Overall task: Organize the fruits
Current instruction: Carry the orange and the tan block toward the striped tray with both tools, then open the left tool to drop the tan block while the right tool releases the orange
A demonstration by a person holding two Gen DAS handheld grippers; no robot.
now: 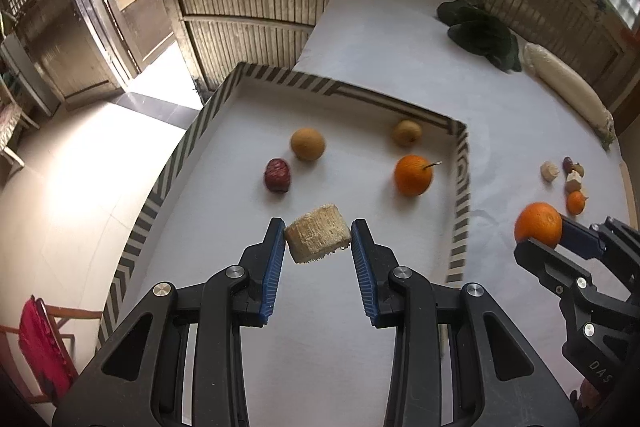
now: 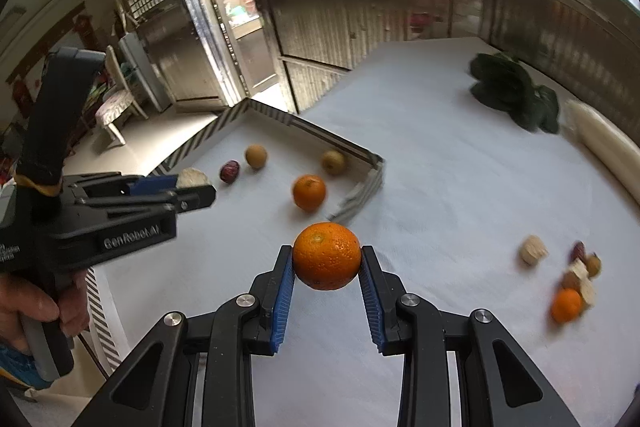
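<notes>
- Left gripper (image 1: 318, 241) is clamped on a pale fibrous chunk (image 1: 318, 233), blue pads pressing both ends, jaws only partway apart. Chunk's a short cylinder w/ its long axis running pad to pad, flat-ish side up, held above the tray.
- Right gripper (image 2: 327, 265) is squeezed on an orange (image 2: 327, 255), pads on its left & right sides, stem dimple facing up twd the cam. It's over the white table cover, just outside the tray's near corner.
- Hand (image 2: 36, 311) wrapped round the left gripper's handle shows at the edge of the right wrist view.
- Table (image 1: 384, 39): white cover, dark leafy greens (image 1: 482, 33) and 1 long white radish (image 1: 564, 87) lying along the far edge, long axis following that edge.
- Tray (image 1: 344, 90), striped rim, sits at the table's left end. Inside: 4 pcs – 1 orange w/ stem (image 1: 413, 175) pointing right, 2 tan round fruits (image 1: 307, 144) (image 1: 406, 133), 1 dark red fruit (image 1: 277, 175). All apart from each other.
- Loose pile (image 2: 576, 279) on the cover to the right: 1 small orange (image 2: 566, 305), a pale chunk (image 2: 533, 250) a bit off, plus a few brown/red/pale bits bunched up – too blurry to count.
</notes>
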